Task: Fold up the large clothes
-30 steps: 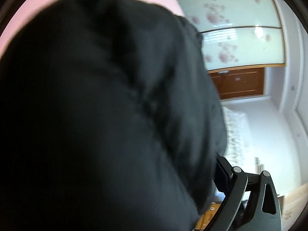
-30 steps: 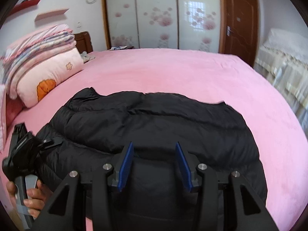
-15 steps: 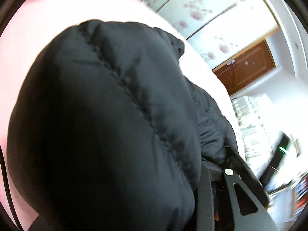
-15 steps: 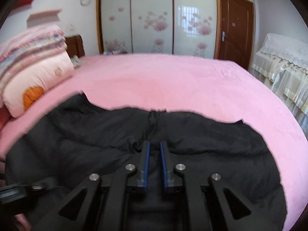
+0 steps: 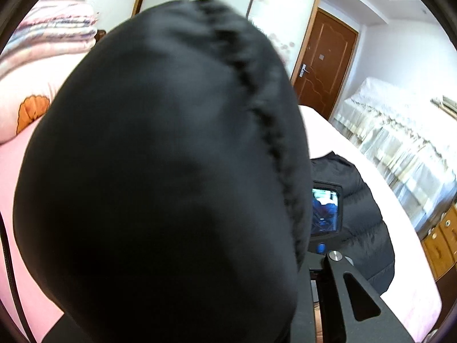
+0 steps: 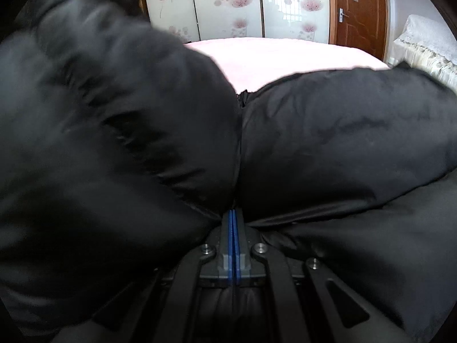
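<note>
The right gripper (image 6: 233, 214), wide open over the jacket (image 6: 328, 148) a second ago and nearly closed half a second ago, is now seen with its blue pads pressed together on a fold of the black fabric. The jacket, earlier spread flat on the bed (image 6: 285, 57), has been lifted and bunched, so that puffed folds fill most of the right wrist view on both sides of the gripper.

In the left wrist view a quilted bulge of the jacket (image 5: 171, 171) is draped over the left gripper (image 5: 337, 280); only part of its frame is shown, so it cannot be told how far it is open. That view has been swung since half a second ago: the pillows (image 5: 37, 85) are now seen at the left, and a small lit screen (image 5: 325, 211) beside the bulge.

No writing or brand can be read anywhere.

The jacket's far edge lies across the pink bed, with bare bed beyond it up to the wardrobe (image 6: 228, 3). The bed's right edge is bordered by covered furniture (image 5: 400, 131).
</note>
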`<state>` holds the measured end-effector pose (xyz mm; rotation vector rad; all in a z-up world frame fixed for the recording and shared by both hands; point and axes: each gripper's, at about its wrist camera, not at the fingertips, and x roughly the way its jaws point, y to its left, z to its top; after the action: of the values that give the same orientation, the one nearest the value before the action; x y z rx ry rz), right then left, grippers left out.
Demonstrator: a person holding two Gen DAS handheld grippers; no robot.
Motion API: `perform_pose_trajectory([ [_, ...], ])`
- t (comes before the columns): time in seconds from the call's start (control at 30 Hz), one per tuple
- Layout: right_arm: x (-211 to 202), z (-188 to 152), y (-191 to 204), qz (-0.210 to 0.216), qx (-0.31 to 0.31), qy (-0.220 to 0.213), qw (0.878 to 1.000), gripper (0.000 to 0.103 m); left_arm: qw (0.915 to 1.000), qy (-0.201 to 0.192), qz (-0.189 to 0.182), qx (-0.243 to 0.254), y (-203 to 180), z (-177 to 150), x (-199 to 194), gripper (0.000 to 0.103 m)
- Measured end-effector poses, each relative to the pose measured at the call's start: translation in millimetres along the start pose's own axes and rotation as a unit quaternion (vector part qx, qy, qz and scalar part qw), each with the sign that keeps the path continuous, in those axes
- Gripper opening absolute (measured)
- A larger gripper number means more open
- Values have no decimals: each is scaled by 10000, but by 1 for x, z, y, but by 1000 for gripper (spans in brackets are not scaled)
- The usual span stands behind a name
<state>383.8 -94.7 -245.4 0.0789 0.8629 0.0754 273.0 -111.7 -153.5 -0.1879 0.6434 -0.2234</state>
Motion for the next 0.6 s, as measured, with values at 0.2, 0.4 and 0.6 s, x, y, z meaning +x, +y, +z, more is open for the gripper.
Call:
perform_pose_trajectory([
  [0.2, 6, -5, -8, 224, 110, 148, 9996, 3, 9994, -1, 281, 177, -40, -2, 11, 24],
  [0.4, -16, 2, -23, 549, 179, 468, 9972, 3, 9978, -136, 482, 443, -79, 4, 9, 25],
  [0.6, -79, 1, -46, 652, 99, 198, 9976, 4, 9960, -73, 652, 612, -111, 7, 12, 26],
])
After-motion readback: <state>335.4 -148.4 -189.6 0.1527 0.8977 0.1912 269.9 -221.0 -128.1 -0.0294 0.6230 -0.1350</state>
